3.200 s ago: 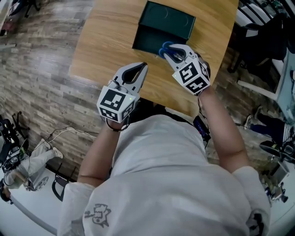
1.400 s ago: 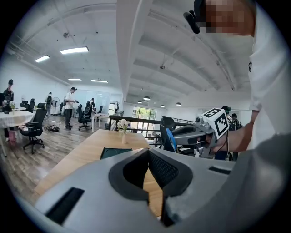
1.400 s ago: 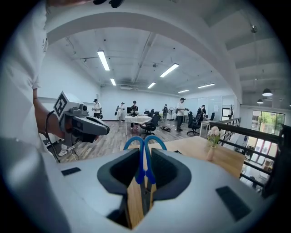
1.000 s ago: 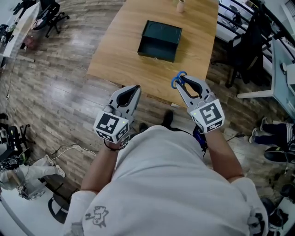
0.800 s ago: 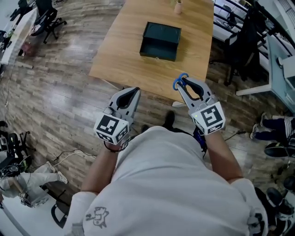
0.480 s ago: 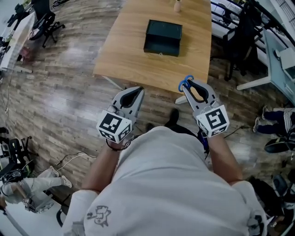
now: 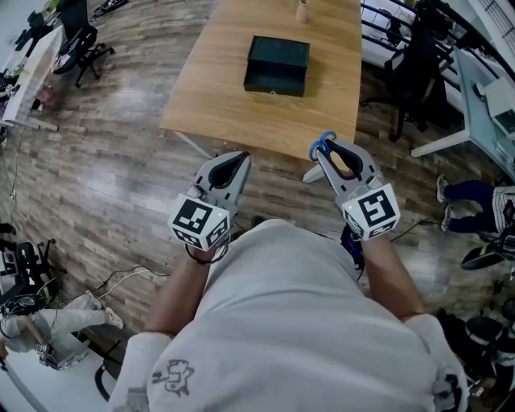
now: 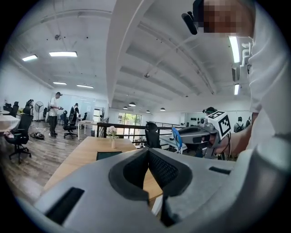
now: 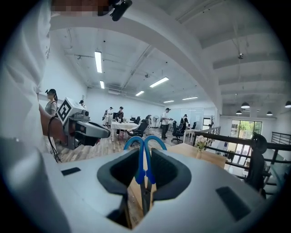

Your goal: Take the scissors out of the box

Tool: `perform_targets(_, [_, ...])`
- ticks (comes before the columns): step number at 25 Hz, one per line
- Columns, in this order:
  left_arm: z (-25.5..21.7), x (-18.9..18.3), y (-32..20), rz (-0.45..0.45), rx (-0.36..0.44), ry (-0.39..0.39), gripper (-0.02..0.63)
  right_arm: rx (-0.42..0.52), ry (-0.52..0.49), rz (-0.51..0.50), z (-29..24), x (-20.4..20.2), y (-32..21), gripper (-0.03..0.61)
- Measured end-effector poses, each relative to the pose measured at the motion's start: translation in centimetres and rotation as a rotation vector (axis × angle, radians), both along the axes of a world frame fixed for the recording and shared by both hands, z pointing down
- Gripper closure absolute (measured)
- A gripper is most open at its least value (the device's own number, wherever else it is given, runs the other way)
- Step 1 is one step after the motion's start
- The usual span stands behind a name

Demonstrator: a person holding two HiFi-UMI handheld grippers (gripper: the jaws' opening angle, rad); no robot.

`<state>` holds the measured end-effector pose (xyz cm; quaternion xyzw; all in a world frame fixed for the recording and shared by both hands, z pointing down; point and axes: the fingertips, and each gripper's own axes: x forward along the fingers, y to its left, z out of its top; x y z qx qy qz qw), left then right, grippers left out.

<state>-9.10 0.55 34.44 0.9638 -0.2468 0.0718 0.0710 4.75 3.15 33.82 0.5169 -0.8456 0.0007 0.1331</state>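
The dark green box stands open on the wooden table, well ahead of both grippers. My right gripper is shut on the blue-handled scissors, off the table's near edge and over the floor. In the right gripper view the scissors stand between the pads, blue loops up and forward. My left gripper is level with it on the left, shut and empty. In the left gripper view its jaws meet, and the box and right gripper lie beyond.
A small vase stands at the table's far end. Office chairs and desks stand to the right, another chair far left. A railing and several people show in the background. Wood floor lies below.
The scissors have come out of the box with the right gripper. Both grippers have drawn back from the table, which now looks smaller and farther.
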Motion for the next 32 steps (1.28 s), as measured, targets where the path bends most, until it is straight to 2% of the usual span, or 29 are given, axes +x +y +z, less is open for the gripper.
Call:
perform_targets(12, [0.4,6.0,6.2,-0.062,-0.004,0.009,0.609,0.005,-0.020,-0.088,0.2,5.1,6.7,0.486])
perform_targets(21, [0.2,7.5,11.2,-0.083,-0.003,-0.002,0.607,0.001,-0.045,-0.110,0.6,6.9,12.0,0.486])
perform_targets(32, [0.7,8.8,14.7,-0.070,-0.008,-0.007,0.607,0.003,-0.071,-0.108,1.3,7.4,15.9,0.486])
